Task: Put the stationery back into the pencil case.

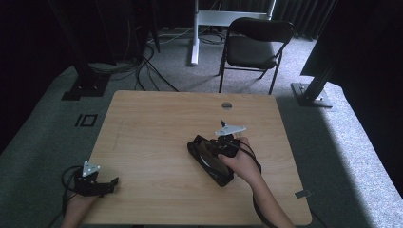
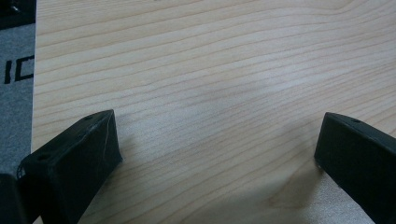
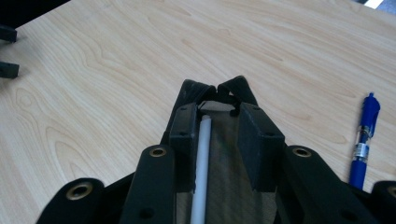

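The right gripper (image 1: 223, 142) had its jaws clamped on a dark brown case (image 1: 209, 161) holding a white rod (image 3: 201, 168), right of the bench (image 1: 157, 118) centre at about four o'clock. A blue pen (image 3: 365, 135) lay just beside it, seemingly still to be packed. The left gripper (image 1: 107, 183), jaws apart, idled at eight o'clock.
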`<state>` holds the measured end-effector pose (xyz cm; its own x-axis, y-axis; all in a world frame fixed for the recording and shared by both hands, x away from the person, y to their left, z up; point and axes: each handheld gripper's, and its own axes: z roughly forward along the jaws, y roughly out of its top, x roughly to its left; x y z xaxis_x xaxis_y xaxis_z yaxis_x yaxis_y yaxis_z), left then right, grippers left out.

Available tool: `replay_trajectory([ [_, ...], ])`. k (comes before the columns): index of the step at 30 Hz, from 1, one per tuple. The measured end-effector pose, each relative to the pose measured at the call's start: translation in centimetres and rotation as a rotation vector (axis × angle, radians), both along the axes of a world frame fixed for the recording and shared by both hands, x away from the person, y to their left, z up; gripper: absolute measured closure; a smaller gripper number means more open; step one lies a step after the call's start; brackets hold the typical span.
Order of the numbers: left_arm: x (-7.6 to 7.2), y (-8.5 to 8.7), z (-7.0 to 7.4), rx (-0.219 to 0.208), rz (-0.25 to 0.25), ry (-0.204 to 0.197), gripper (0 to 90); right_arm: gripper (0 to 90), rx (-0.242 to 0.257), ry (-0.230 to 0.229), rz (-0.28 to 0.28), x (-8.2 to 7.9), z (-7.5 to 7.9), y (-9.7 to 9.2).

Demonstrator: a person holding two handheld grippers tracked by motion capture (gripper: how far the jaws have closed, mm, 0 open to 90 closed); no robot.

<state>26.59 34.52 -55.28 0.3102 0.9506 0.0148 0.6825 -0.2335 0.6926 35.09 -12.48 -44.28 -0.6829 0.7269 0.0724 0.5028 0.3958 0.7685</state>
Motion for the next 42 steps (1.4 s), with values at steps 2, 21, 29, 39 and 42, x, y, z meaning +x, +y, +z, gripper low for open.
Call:
replay_trajectory([
  [2,0.0,0.0,0.0,0.0,0.0,0.0,0.3,67.7,0.003,-0.006,-0.009,0.1,0.0,-0.2],
  [21,0.0,0.0,0.0,-0.001,0.0,0.0,0.3,64.7,0.036,-0.057,-0.162,1.5,-1.2,-3.7],
  [29,0.0,0.0,0.0,-0.001,0.001,0.0,0.2,61.0,0.013,-0.056,-0.232,2.2,-2.4,-5.5],
  [39,0.0,0.0,0.0,-0.001,0.001,0.001,0.2,57.4,0.028,-0.06,-0.323,3.1,-4.0,-7.3],
  [42,0.0,0.0,0.0,-0.001,0.0,0.0,0.2,56.1,0.026,-0.054,-0.339,3.4,-4.5,-7.7],
])
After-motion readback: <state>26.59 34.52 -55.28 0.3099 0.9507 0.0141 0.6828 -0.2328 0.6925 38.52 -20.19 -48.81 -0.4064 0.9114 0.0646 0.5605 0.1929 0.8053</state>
